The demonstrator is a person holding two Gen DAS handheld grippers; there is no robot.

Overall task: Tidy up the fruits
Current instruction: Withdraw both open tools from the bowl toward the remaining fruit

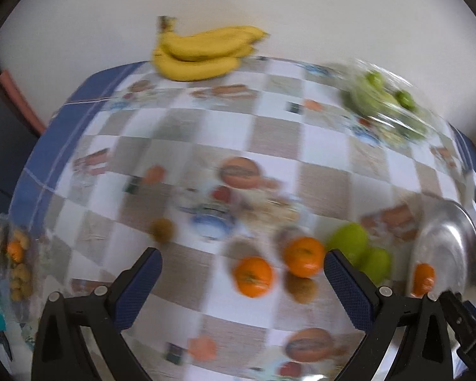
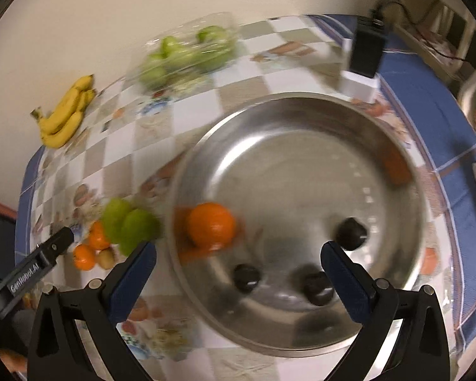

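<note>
Inside shiny steel bowl [image 2: 301,120]: round glossy orange [image 2: 211,227]

So the steel bowl [image 2: 301,222] sits right under the right tongs [image 2: 238,258], one orange [image 2: 211,227] inside it, left of center. Left of the bowl, a cluster: two apples [image 2: 128,225], two oranges [image 2: 90,249], a kiwi [image 2: 106,257]. Bananas [image 2: 65,116] and bagged apples [image 2: 187,55] lie far behind, by the wall.

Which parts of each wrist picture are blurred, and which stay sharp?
Left wrist view: the tablecloth, bananas and oranges smear with motion, while the left gripper is crisp. Right wrist view: the steel bowl and its orange streak, with glare on the metal; the right gripper stays sharp.
</note>
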